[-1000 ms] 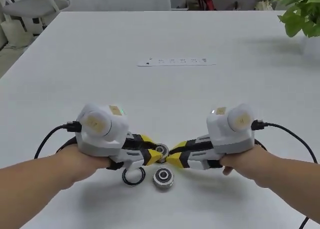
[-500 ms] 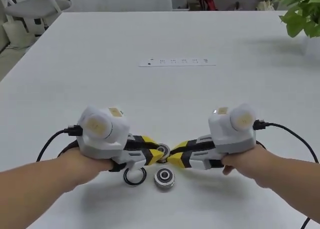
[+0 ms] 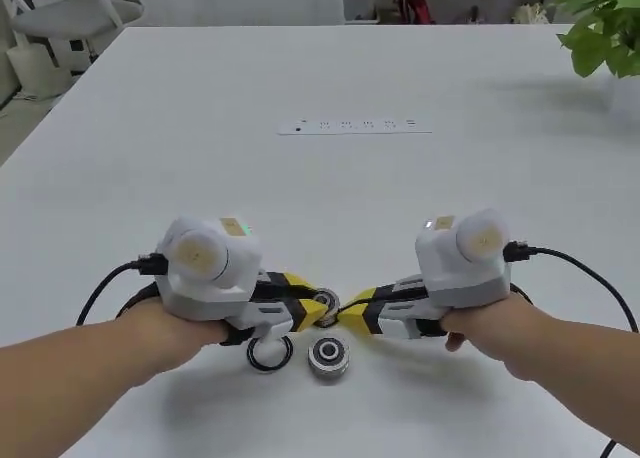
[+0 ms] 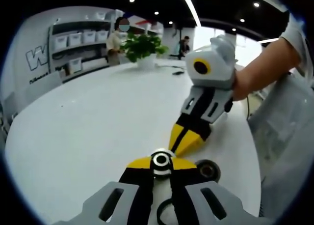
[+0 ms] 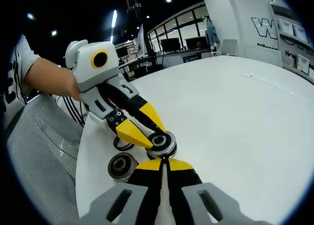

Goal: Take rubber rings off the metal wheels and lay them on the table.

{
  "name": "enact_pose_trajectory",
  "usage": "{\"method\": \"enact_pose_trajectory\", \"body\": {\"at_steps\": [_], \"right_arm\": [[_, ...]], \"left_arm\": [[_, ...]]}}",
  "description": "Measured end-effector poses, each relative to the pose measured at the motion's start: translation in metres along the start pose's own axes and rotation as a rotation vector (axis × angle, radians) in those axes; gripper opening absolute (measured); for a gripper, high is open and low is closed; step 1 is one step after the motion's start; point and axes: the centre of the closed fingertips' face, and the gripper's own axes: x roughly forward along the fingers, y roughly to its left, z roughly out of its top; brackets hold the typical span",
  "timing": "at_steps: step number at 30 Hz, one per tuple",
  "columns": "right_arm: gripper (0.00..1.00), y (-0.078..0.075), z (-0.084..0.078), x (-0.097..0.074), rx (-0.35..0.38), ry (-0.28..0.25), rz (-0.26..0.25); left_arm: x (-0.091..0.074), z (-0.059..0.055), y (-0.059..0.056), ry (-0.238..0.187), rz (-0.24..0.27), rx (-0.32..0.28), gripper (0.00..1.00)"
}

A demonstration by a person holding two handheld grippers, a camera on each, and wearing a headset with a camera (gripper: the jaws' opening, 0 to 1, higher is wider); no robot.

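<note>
Head view: rubber ring (image 3: 268, 353) beside metal wheel (image 3: 328, 355); power strip (image 3: 355, 126) beyond.

1 gripped wheel (image 3: 323, 303) raised, flat wheel (image 3: 328, 354) below, black rubber ring (image 3: 268, 353) beside

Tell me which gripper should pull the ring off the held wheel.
Right gripper, probably: its shut tips meet the rim of the wheel, while the left gripper is clamping that wheel.
</note>
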Motion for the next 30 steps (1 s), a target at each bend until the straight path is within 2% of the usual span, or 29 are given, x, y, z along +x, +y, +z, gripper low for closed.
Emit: {"method": "enact_pose_trajectory", "body": {"at_steps": [1,4,5,12,19,26,30], "right_arm": [[0.00,-0.001,0.000,0.000,0.017,-0.003,-0.003],[0.00,-0.004,0.000,-0.001,0.161,-0.033,-0.010],[0.00,-0.004,0.000,-0.001,0.177,-0.038,-0.012],[0.00,-0.008,0.004,-0.006,0.233,-0.062,-0.018],[0.00,-0.008,0.012,-0.011,0.289,-0.114,-0.018],[0.00,-0.005,0.016,-0.010,0.268,-0.125,-0.030],[0.00,-0.006,0.017,-0.010,0.284,-0.128,-0.034]], "left_arm": [[0.000,0.000,0.000,0.001,0.000,0.001,0.12],[0.000,0.000,0.000,0.003,0.003,0.006,0.12],[0.000,0.000,0.000,0.004,0.005,0.009,0.12],[0.001,0.000,0.000,0.013,0.017,0.019,0.12],[0.001,0.000,0.000,0.026,0.023,0.027,0.12],[0.000,0.000,0.000,0.030,0.038,0.016,0.11],[0.001,0.000,0.000,0.035,0.047,0.022,0.11]]}}
